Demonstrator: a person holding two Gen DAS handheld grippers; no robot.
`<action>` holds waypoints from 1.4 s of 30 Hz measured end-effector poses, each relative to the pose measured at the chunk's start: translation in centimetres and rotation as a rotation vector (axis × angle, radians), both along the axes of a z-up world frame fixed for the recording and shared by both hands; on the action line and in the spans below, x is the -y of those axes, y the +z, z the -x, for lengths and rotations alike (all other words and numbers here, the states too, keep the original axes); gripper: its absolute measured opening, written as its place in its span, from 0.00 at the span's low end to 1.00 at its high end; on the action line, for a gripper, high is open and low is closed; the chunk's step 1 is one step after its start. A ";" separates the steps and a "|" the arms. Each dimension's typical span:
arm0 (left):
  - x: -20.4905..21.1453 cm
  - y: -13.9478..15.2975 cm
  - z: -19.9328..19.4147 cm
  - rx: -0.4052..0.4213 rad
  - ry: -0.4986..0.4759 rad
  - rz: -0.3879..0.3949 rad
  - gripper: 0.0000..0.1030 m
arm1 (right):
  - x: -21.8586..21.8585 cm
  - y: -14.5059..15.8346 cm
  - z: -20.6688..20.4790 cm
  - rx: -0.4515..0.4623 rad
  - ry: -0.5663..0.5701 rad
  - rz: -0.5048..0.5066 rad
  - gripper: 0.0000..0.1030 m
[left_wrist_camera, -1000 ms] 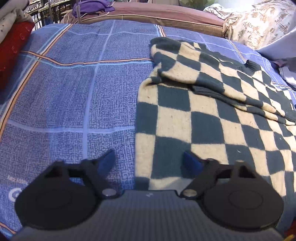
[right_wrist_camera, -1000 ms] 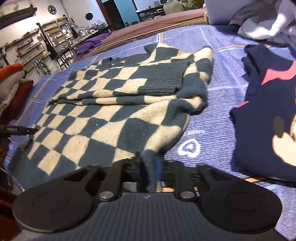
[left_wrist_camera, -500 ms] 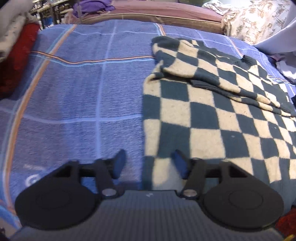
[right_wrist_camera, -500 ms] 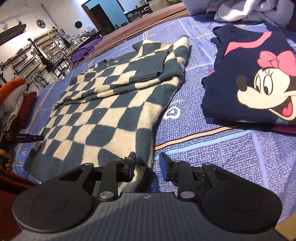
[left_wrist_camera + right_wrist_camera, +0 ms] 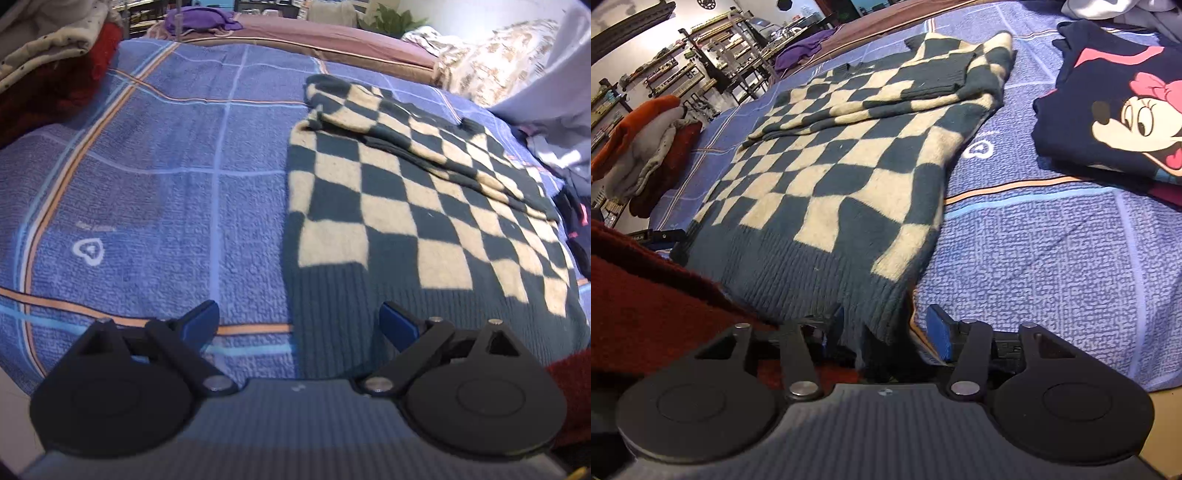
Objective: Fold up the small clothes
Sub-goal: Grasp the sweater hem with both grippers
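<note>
The checkered sweater (image 5: 406, 206) lies flat on the blue bedspread (image 5: 166, 192), sleeves folded across its top. The left gripper (image 5: 299, 321) is opening wide over the hem corner, gripping nothing. The right gripper (image 5: 886, 328) is opening too, hem edge loose between its jaws.

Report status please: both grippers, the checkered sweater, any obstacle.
Left gripper and right gripper opening, holding nothing. Checkered sweater flat on the bed, sleeves folded in. Folded cartoon shirt lies alongside, apart.
</note>
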State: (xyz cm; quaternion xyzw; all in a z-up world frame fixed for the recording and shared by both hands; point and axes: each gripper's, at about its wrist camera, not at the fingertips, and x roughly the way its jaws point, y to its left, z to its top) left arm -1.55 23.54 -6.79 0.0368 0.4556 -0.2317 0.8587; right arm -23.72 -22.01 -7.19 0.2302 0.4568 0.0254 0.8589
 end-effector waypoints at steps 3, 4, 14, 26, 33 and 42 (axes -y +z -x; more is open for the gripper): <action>0.2 -0.5 0.7 -0.007 -0.028 -0.006 0.92 | -0.2 -0.3 -0.1 -0.013 0.014 -0.014 0.94; 0.2 -0.6 0.8 -0.005 -0.024 -0.001 0.92 | -0.2 -0.5 -0.1 -0.016 0.013 -0.021 0.94; 1.0 -1.1 1.5 -0.031 -0.025 0.063 0.71 | 0.1 -1.3 0.2 -0.043 0.013 -0.095 0.83; 1.0 -1.3 1.2 -0.075 0.010 0.123 0.33 | -0.3 -1.9 0.1 -0.062 0.051 -0.094 0.20; 0.7 -1.4 1.0 -0.089 0.039 0.140 0.21 | -0.4 -1.7 0.1 -0.049 0.054 -0.074 0.13; 1.8 0.0 -0.6 -0.068 0.010 0.098 0.14 | 0.7 0.1 -0.6 0.034 0.012 -0.070 0.12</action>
